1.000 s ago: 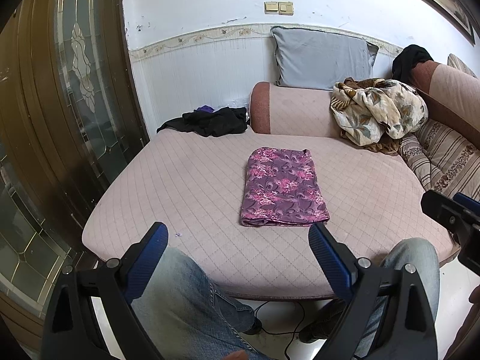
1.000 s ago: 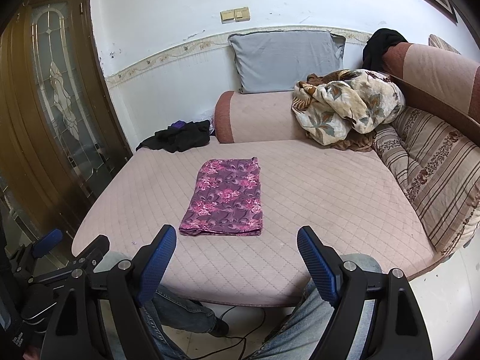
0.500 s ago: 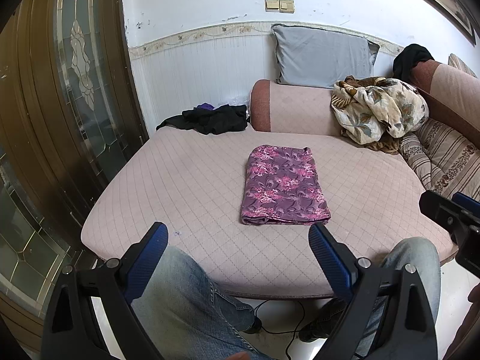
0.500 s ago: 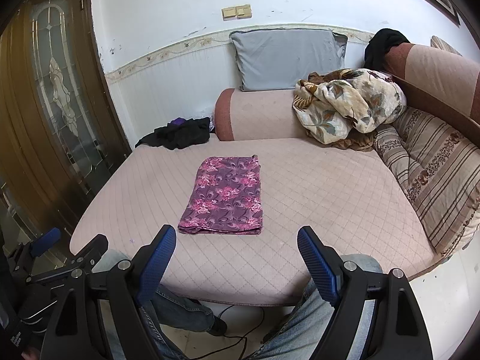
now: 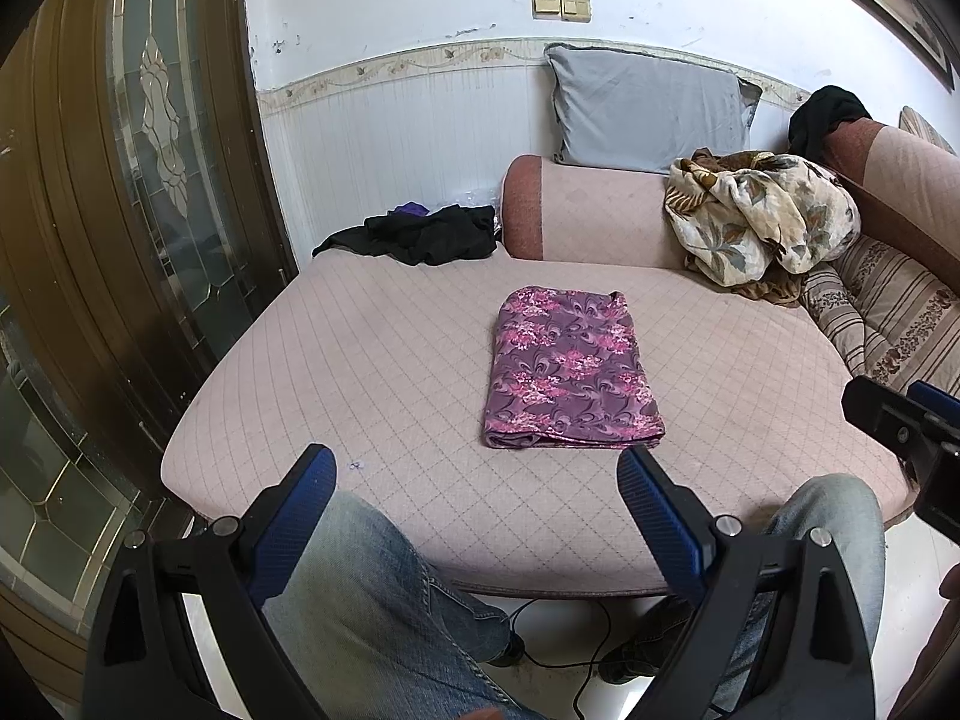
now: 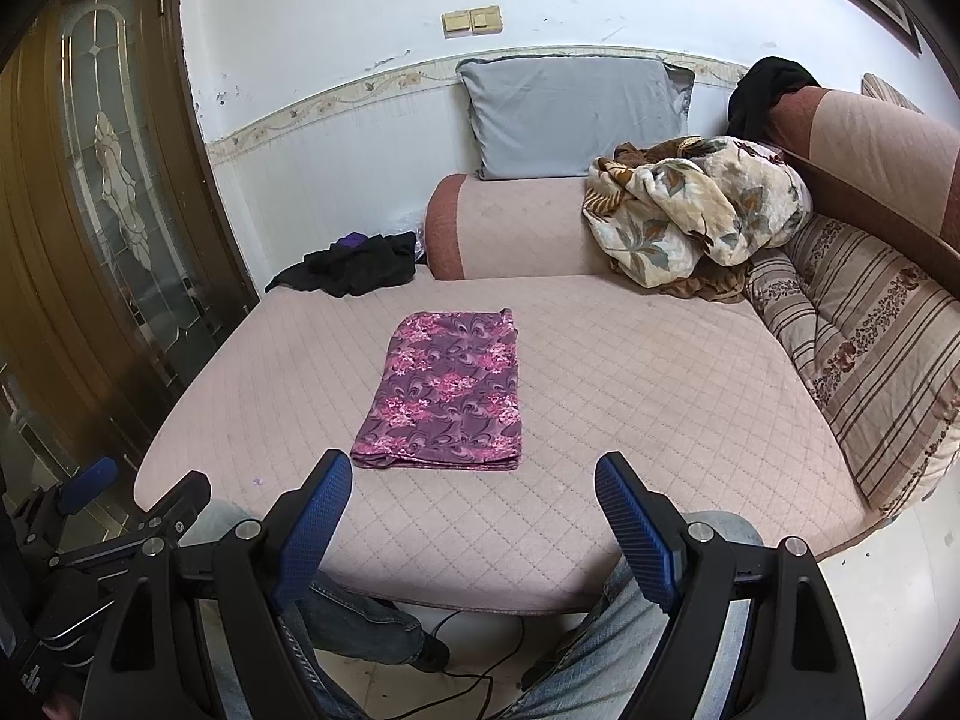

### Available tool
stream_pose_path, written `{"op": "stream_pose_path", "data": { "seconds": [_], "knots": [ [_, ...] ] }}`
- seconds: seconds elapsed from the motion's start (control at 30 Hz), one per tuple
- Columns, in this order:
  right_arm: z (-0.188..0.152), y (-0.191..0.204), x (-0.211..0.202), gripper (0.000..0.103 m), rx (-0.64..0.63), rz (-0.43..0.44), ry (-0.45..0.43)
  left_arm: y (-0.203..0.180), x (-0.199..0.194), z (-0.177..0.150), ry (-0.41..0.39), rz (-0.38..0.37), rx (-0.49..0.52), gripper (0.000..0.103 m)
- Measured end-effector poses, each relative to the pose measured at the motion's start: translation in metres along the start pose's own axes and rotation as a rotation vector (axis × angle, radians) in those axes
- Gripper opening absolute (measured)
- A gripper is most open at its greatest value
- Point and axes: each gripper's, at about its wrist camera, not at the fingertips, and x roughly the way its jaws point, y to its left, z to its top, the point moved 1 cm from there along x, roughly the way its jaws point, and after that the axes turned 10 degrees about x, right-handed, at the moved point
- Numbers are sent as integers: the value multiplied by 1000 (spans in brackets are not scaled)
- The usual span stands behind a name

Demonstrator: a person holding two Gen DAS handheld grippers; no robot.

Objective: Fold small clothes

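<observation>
A purple floral garment [image 5: 570,369] [image 6: 447,393] lies folded into a neat rectangle in the middle of the pink quilted sofa seat [image 5: 384,360] [image 6: 648,396]. My left gripper [image 5: 474,471] hangs open over the seat's front edge, short of the garment, with nothing between its blue pads. My right gripper [image 6: 474,477] is open too, just in front of the garment's near edge and empty. The right gripper's side [image 5: 900,426] shows at the right of the left wrist view. The left gripper [image 6: 120,510] appears at the lower left of the right wrist view.
A dark heap of clothes [image 5: 426,234] [image 6: 354,264] lies at the seat's far left corner. A floral blanket [image 5: 762,216] [image 6: 696,216] is bunched at the back right beside a striped cushion [image 6: 870,354]. A grey pillow [image 6: 570,114] leans on the wall. A person's jeans-clad knees [image 5: 372,594] are below.
</observation>
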Motion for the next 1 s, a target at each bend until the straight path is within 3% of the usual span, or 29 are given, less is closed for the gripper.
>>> {"op": "stream_pose_path", "data": {
  "seconds": [0.37, 0.87, 1.0],
  "knots": [
    [12, -8, 18, 87, -19, 4, 21, 2, 9, -1, 10, 3, 2, 94],
    [28, -9, 67, 87, -33, -2, 67, 10, 55, 14, 33, -1, 18, 94],
    [34, -14, 95, 88, -32, 6, 87, 15, 86, 23, 54, -51, 3, 94]
  ]
}}
